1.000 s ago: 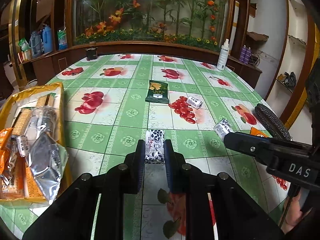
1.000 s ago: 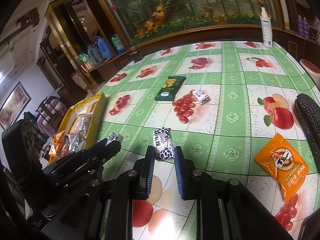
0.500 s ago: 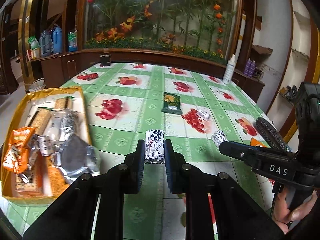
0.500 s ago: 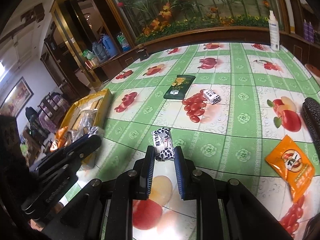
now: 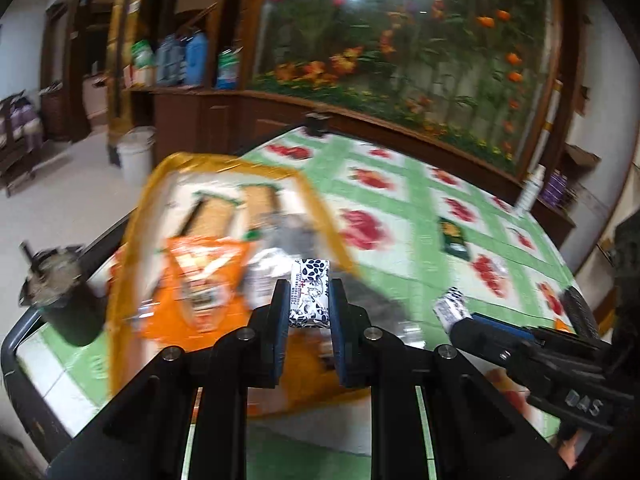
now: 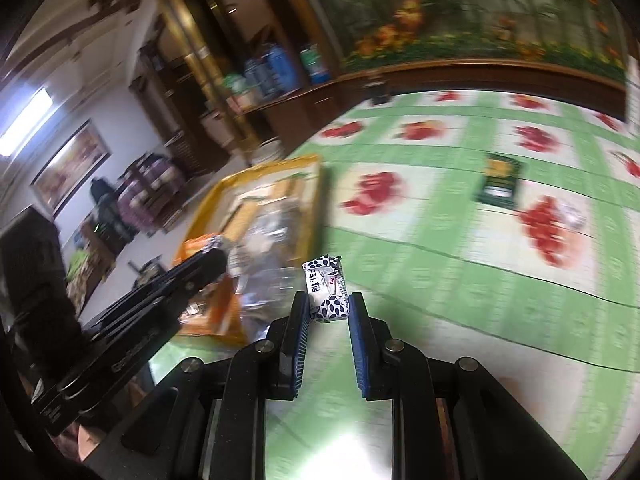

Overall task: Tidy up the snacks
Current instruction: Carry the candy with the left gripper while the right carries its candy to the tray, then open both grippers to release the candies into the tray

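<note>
The table (image 5: 404, 216), under a green checked cloth with fruit prints, carried a yellow tray (image 5: 132, 216) at its left edge, already heaped with snack packets. The whole scene was smeared by motion, so the tray's contents could not be told apart beyond an orange packet (image 5: 200, 280) and some silvery ones.

The left gripper (image 5: 309, 300) was clamped on a black-and-white spotted candy (image 5: 310, 296), whose long axis ran along the fingers, pointing away from the camera. It hung over the near part of the tray, above the heap.

The right gripper (image 6: 329, 308) pinched a matching spotted sweet (image 6: 326, 290), also lengthwise. It sat just to the right of the tray's right rim (image 6: 320, 200), over the cloth rather than the tray.

So the left hand was the nearer and, by my judgement, needed only to let go; the right needed a short carry leftward first. A dark green packet (image 6: 500, 180) lay well apart toward the far edge.
</note>
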Available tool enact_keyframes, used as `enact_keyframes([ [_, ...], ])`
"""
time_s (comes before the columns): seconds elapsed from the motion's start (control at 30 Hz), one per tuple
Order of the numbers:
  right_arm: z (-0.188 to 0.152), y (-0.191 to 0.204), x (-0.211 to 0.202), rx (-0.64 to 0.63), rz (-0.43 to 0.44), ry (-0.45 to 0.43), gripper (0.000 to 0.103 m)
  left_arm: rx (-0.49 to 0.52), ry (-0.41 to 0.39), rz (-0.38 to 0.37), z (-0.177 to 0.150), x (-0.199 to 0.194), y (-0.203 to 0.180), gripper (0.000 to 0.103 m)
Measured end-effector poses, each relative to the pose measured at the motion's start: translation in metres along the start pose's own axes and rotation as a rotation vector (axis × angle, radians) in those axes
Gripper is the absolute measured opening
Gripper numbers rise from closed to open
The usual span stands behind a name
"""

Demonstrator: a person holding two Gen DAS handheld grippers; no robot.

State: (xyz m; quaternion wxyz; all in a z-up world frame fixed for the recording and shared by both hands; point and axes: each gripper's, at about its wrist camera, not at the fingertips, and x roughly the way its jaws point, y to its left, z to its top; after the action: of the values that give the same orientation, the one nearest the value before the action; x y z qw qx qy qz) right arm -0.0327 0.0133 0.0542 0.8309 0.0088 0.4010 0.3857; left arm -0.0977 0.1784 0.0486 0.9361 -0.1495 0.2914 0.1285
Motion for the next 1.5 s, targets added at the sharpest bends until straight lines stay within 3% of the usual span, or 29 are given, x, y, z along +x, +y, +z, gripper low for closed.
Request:
enact_keyframes([
  [0.23,-0.003,0.044,0.034,-0.088,0.028,0.048,0.019,-0.036,0.010,0.027,-0.003,0.011,0.025,0.016],
  [0.6,-0.001,0.055,0.068,-0.128,0.052,0.058,0.020,-0.075,-0.001,-0.007,-0.004,0.008,0.036,0.016],
  [0.97,-0.004,0.060,0.063,-0.169,0.062,0.044,0.023,-0.065,-0.001,0.013,-0.005,0.008,0.033,0.016],
  [1.07,-0.003,0.059,0.059,-0.161,0.071,0.041,0.023,-0.073,0.006,0.002,-0.005,0.007,0.033,0.025],
  [1.13,-0.002,0.057,0.055,-0.149,0.077,0.031,0.023,-0.080,0.002,0.002,-0.004,0.004,0.033,0.043],
  [1.2,0.000,0.053,0.051,-0.128,0.091,0.024,0.024,-0.083,-0.013,0.000,-0.003,-0.001,0.033,0.052],
  [1.5,0.009,0.036,0.030,-0.043,0.121,-0.012,0.026,-0.044,-0.030,-0.018,-0.003,-0.015,0.011,0.053],
])
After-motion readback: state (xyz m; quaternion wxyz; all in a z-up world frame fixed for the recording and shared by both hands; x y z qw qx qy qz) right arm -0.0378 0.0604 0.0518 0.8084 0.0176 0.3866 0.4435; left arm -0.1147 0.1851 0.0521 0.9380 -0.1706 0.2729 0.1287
